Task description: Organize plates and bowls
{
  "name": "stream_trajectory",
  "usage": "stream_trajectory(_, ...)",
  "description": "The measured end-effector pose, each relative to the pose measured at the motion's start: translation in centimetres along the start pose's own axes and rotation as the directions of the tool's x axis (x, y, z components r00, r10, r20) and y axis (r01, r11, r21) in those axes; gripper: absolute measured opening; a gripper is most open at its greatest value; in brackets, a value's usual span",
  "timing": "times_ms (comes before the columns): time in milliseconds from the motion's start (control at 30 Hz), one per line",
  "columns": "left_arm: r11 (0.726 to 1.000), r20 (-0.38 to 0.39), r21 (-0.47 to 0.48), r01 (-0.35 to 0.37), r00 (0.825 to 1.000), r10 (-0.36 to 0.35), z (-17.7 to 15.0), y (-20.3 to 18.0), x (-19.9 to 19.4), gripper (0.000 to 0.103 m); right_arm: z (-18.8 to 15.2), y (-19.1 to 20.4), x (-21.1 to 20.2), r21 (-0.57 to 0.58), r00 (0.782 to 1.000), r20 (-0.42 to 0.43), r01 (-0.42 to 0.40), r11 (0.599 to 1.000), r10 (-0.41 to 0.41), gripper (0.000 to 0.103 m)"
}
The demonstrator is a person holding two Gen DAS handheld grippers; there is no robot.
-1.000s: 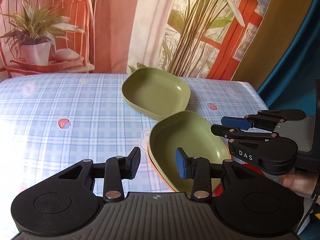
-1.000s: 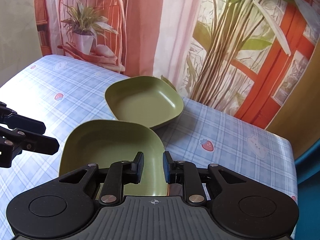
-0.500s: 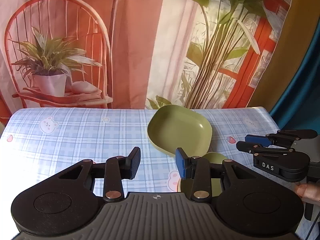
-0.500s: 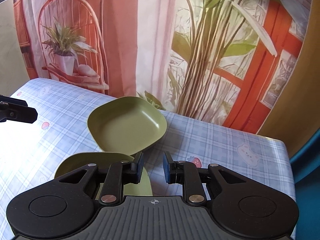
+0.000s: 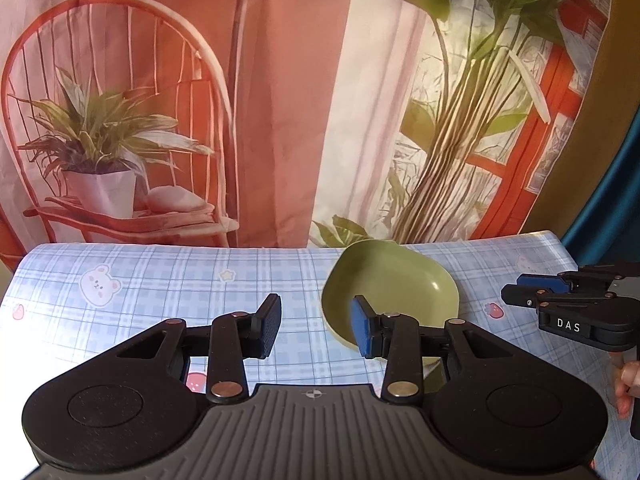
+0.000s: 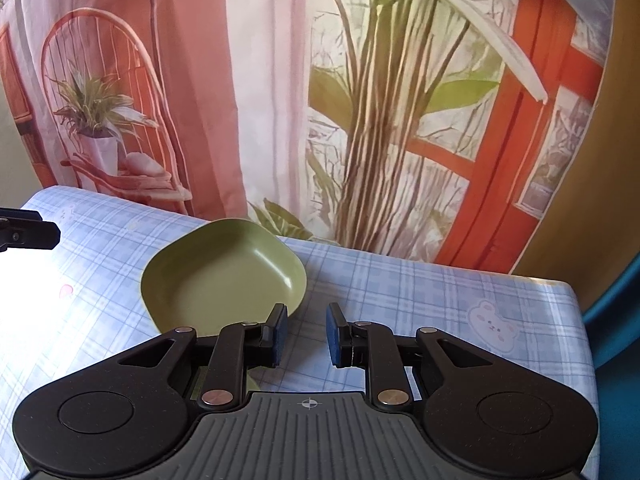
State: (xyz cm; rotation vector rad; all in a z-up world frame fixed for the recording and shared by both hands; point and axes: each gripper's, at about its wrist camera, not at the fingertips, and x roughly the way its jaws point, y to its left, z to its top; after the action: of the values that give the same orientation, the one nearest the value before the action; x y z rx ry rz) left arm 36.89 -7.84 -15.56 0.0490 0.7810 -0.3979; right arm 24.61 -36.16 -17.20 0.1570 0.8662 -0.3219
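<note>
One checked tablecloth (image 5: pixel 168 280) is carrying one green dish (image 5: pixel 396 280), lying hollow-up near the far edge, no clear long axis. I am holding my left gripper (image 5: pixel 316 330) and right gripper (image 6: pixel 306 334) apart, empty.

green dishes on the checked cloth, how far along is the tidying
Done: nothing shows as stacked or put away; only one green dish is in clear view, sitting empty on the tablecloth. In hand: nothing; the left gripper and right gripper both have open jaws with no dish between them. Left: picking up and stacking the dishes, it seems. A green sliver under the right gripper may be a second dish.
</note>
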Motion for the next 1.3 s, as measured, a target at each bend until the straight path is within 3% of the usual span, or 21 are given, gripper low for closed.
stream_trajectory(500,0.998,-0.076,-0.010,0.061,0.995,-0.061,0.4,0.9,8.3,0.039,0.5,0.0,6.2,0.082,0.995,-0.081,-0.051,0.995,0.058,0.023)
stream_trajectory(767,0.998,-0.116,-0.007,0.066,0.991,-0.066,0.3,0.9,11.7,0.029,-0.2,0.1,8.4,0.116,0.988,-0.131,-0.062,0.991,0.077,0.023)
stream_trajectory(933,0.997,-0.135,0.021,0.076,0.988,-0.072,0.2,0.5,13.0,0.016,-0.6,-0.1,9.0,0.147,0.985,-0.138,-0.084,0.986,0.104,0.023)
stream_trajectory(1300,0.994,-0.149,0.087,0.068,0.987,-0.054,0.4,-0.6,14.3,0.009,-0.7,0.3,10.0,0.177,0.980,-0.165,-0.083,0.981,0.113,0.019)
